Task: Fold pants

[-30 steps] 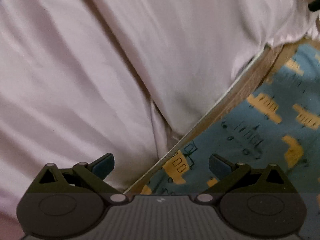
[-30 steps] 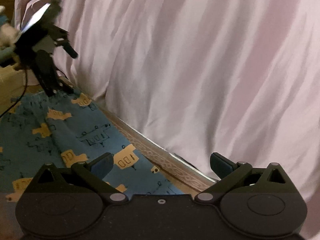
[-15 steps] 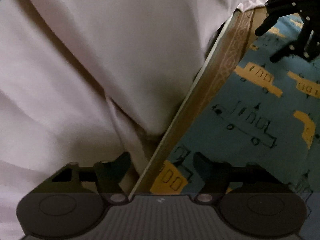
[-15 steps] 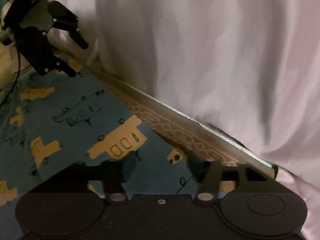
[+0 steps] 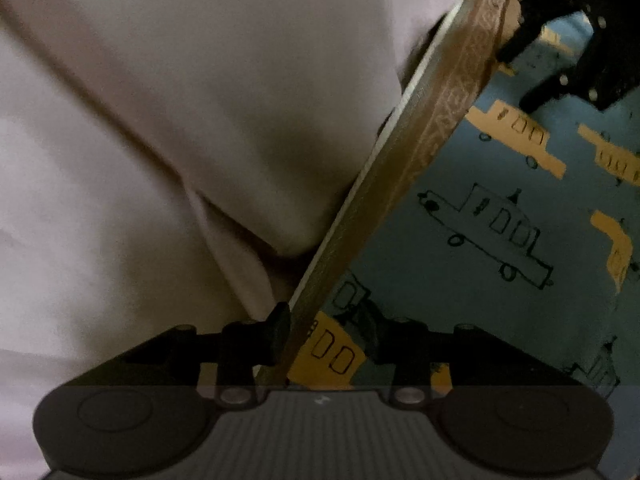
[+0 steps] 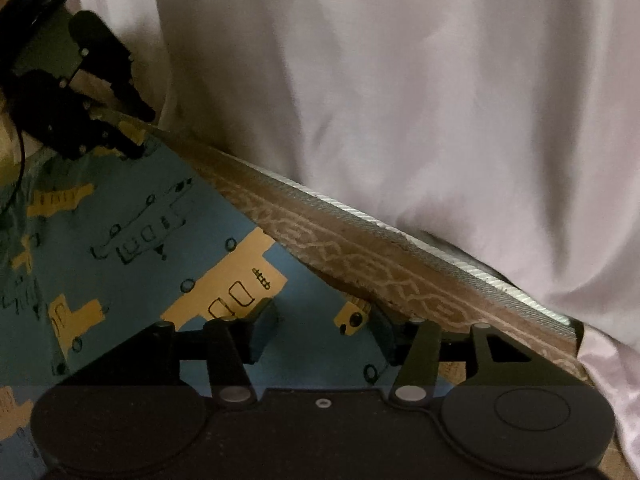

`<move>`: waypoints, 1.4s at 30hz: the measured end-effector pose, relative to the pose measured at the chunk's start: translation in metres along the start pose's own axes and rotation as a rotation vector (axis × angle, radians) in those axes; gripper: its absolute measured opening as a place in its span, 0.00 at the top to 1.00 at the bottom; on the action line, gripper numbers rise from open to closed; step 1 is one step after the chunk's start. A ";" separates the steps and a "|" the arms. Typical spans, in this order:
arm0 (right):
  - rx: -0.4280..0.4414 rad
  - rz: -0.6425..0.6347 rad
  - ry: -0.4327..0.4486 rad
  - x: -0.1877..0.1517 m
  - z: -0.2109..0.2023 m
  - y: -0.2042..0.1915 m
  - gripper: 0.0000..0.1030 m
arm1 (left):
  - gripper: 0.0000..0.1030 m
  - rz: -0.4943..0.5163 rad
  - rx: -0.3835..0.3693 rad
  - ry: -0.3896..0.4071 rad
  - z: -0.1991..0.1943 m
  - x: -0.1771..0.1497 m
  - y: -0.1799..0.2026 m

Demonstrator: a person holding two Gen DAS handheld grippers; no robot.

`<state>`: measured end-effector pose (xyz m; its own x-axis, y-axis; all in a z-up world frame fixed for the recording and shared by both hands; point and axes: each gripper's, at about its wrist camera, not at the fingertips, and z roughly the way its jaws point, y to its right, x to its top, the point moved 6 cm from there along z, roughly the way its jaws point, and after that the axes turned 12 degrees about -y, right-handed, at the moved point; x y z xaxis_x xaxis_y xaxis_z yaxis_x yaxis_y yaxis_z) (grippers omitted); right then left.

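The blue pants (image 5: 500, 264) with yellow and outlined vehicles lie flat on a brown patterned mat (image 5: 432, 148). My left gripper (image 5: 326, 336) is low at the pants' edge, its jaws half closed. One finger is beside the mat's rim and the other is on the blue cloth. My right gripper (image 6: 322, 330) is half closed too, with the pants (image 6: 132, 216) between its fingers beside the mat's border (image 6: 384, 264). Each view also shows the other gripper, the right gripper (image 5: 516, 80) and the left gripper (image 6: 138, 132), at the same edge.
Pale pink sheet (image 5: 200, 120) hangs in folds just past the mat's rim and fills most of both views (image 6: 420, 80). A white corded trim (image 6: 400, 226) runs along the mat's edge. A thin black cable (image 6: 18, 176) trails at the far left.
Both grippers have come down and forward to the pants' edge. Their jaws have narrowed from wide open to about half. The other gripper looms larger in each view.
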<state>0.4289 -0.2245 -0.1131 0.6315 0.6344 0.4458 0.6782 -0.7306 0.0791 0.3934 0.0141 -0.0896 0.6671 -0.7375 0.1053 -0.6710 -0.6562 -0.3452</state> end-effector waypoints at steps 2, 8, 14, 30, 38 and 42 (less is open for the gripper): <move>0.015 0.025 -0.004 0.000 -0.001 0.002 0.49 | 0.84 0.016 -0.012 -0.015 -0.003 0.002 0.004; -0.024 0.092 0.013 -0.003 -0.003 0.006 0.64 | 1.00 -0.047 -0.001 -0.038 -0.007 0.002 0.003; -0.125 0.065 0.043 -0.004 -0.001 -0.001 0.98 | 1.00 -0.112 0.052 -0.004 -0.025 -0.004 -0.005; -0.217 0.120 0.227 -0.017 -0.070 -0.017 1.00 | 1.00 -0.208 0.164 0.175 -0.084 -0.026 0.015; -0.236 0.103 0.351 -0.060 -0.145 -0.066 1.00 | 1.00 -0.263 0.191 0.338 -0.138 -0.065 0.047; -0.217 0.131 0.390 -0.096 -0.161 -0.096 1.00 | 1.00 -0.262 0.183 0.434 -0.156 -0.102 0.067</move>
<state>0.2424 -0.2558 -0.0198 0.4900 0.4210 0.7634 0.4810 -0.8608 0.1659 0.2299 0.0209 0.0216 0.5835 -0.5767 0.5718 -0.4071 -0.8170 -0.4085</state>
